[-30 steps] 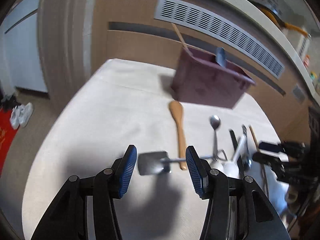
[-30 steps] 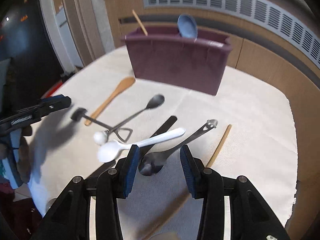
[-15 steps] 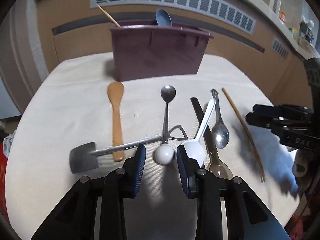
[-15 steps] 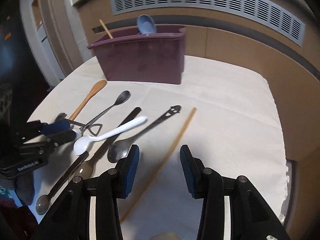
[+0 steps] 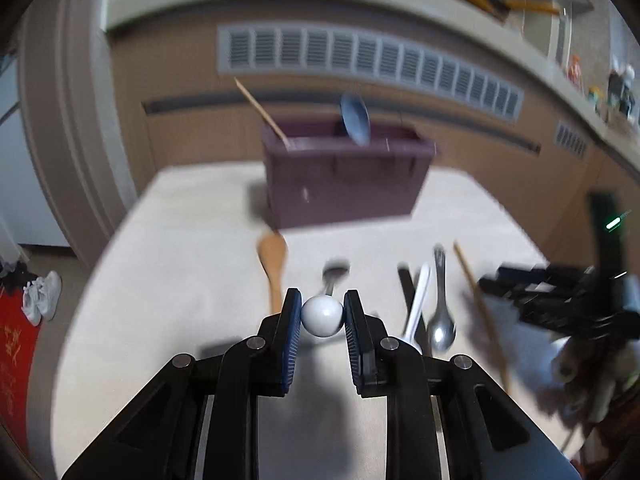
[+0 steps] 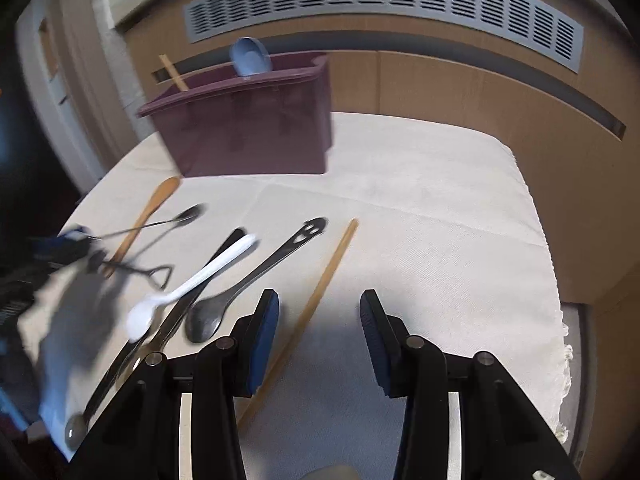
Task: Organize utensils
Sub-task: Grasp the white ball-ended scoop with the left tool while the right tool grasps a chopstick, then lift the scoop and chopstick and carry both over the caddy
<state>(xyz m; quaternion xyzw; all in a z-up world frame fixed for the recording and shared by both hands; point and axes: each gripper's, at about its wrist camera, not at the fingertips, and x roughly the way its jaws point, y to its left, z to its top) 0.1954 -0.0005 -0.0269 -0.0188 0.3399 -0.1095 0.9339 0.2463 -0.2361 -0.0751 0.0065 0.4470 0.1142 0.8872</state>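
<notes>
My left gripper (image 5: 320, 316) is shut on the white ball end (image 5: 322, 315) of a thin metal spoon, lifted a little above the cloth; its bowl (image 5: 335, 271) points at the maroon bin (image 5: 344, 178). In the right wrist view that spoon (image 6: 188, 216) hangs from the left gripper (image 6: 68, 244). My right gripper (image 6: 318, 320) is open and empty above a wooden chopstick (image 6: 320, 292). On the cloth lie a wooden spoon (image 5: 273, 264), a white plastic spoon (image 6: 192, 280), a steel spoon (image 6: 240, 292) and a small metal shovel-shaped utensil (image 6: 140, 270).
The bin holds a blue spoon (image 5: 355, 120) and a chopstick (image 5: 262, 112). A black-handled utensil (image 6: 132, 352) lies at the near left. The cream cloth (image 6: 440, 220) covers the table; its right edge drops off. A wood-panelled counter with a vent stands behind.
My left gripper has closed on the ball end of the metal spoon and raised it. My right gripper has shifted right, over the chopstick, still open.
</notes>
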